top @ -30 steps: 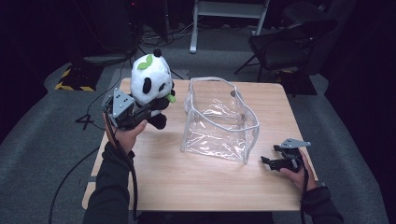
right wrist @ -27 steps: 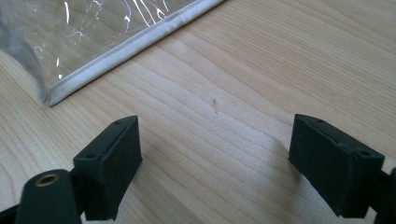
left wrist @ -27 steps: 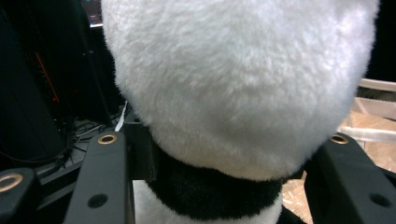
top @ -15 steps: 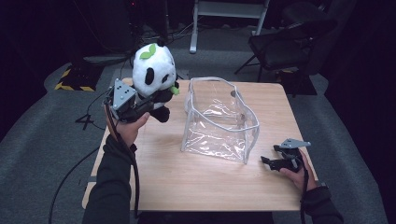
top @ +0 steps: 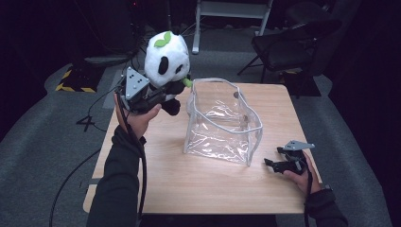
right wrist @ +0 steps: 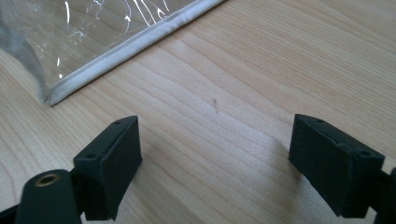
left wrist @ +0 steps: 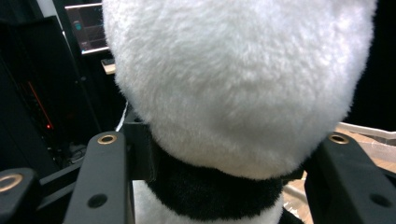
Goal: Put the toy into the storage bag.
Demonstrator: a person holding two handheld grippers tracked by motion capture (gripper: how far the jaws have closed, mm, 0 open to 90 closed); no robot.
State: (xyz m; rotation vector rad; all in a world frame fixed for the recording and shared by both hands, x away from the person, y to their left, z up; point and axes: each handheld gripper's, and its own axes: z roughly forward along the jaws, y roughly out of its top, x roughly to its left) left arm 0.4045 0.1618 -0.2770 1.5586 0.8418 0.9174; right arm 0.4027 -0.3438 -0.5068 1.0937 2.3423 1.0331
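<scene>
Dark surroundings; panda plush (top: 166, 61) hides left hand-held gripper's (top: 158, 97) jaws.

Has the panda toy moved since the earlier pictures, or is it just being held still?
Yes. The panda toy, clamped in the left gripper, has risen and drifted right toward the clear bag, which stays put on the table.

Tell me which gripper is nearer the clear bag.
Right. The right gripper rests open on the table just off the clear bag's near corner; the left gripper holds the panda up beside it.
</scene>
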